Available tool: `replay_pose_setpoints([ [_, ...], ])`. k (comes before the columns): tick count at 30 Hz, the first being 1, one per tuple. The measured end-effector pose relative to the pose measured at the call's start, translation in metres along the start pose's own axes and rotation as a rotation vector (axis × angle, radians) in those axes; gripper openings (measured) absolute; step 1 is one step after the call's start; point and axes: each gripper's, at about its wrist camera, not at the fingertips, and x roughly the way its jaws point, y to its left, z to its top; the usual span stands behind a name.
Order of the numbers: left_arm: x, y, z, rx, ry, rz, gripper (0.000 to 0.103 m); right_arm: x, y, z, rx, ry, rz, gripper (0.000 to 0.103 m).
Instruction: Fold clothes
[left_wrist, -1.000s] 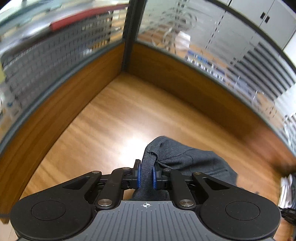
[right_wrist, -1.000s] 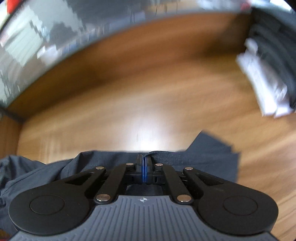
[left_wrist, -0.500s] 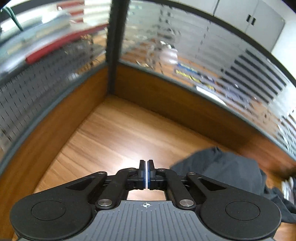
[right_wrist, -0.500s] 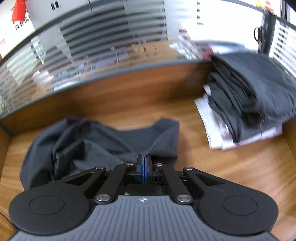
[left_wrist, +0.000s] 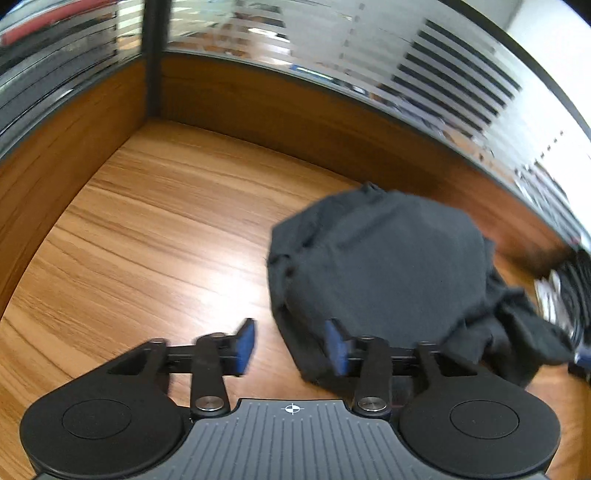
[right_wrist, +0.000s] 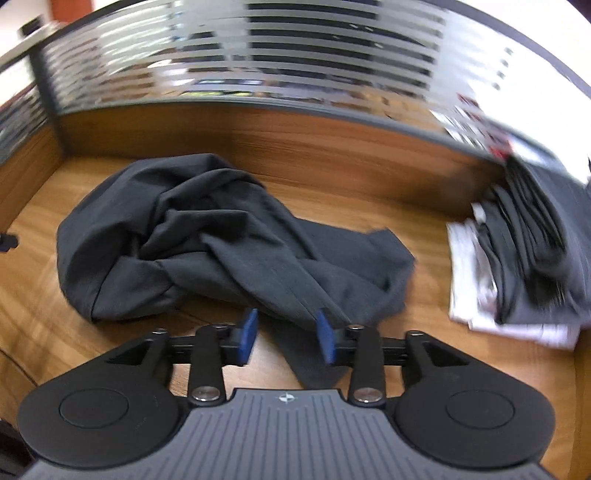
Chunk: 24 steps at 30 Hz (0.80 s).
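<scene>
A dark grey garment (right_wrist: 207, 240) lies crumpled in a heap on the wooden desk (right_wrist: 424, 221). In the left wrist view it (left_wrist: 384, 269) sits right of centre. My left gripper (left_wrist: 291, 345) is open and empty, with its right blue pad (left_wrist: 334, 347) at the garment's near edge. My right gripper (right_wrist: 286, 334) is open and empty, and a fold of the garment runs down between its blue pads (right_wrist: 247, 332) without being clamped.
A stack of folded dark and white clothes (right_wrist: 517, 266) lies at the desk's right end and shows at the right edge of the left wrist view (left_wrist: 565, 291). Wooden partition walls with striped glass (right_wrist: 295, 66) enclose the desk on the back and left.
Both grippers have opened and let go of the garment, which has dropped into a heap on the desk. Both have pulled back from it.
</scene>
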Motion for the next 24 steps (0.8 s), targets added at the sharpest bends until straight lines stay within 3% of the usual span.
replay_pose_setpoints([
  [6,0.012,-0.040,-0.023,0.130,-0.005,-0.039,0.071,0.021,0.016,0.009,-0.174,-0.001,0.034,0.068],
  [9,0.022,-0.058,-0.033,0.183,0.000,-0.059,0.079,0.038,0.021,0.011,-0.249,0.008,0.044,0.069],
  [13,0.039,-0.078,-0.041,0.234,0.008,-0.072,0.079,0.059,0.024,0.009,-0.323,0.025,0.047,0.069],
  [19,0.062,-0.091,-0.038,0.227,0.008,-0.060,0.079,0.081,0.018,0.008,-0.373,0.041,0.036,0.069],
  [22,0.073,-0.096,-0.035,0.233,0.006,-0.043,0.077,0.090,0.011,0.007,-0.360,0.058,0.036,0.068],
  [23,0.076,-0.097,-0.034,0.237,0.005,-0.039,0.066,0.093,0.009,0.007,-0.352,0.066,0.037,0.067],
  [24,0.078,-0.098,-0.032,0.243,0.005,-0.041,0.049,0.096,0.006,0.007,-0.344,0.075,0.038,0.058],
])
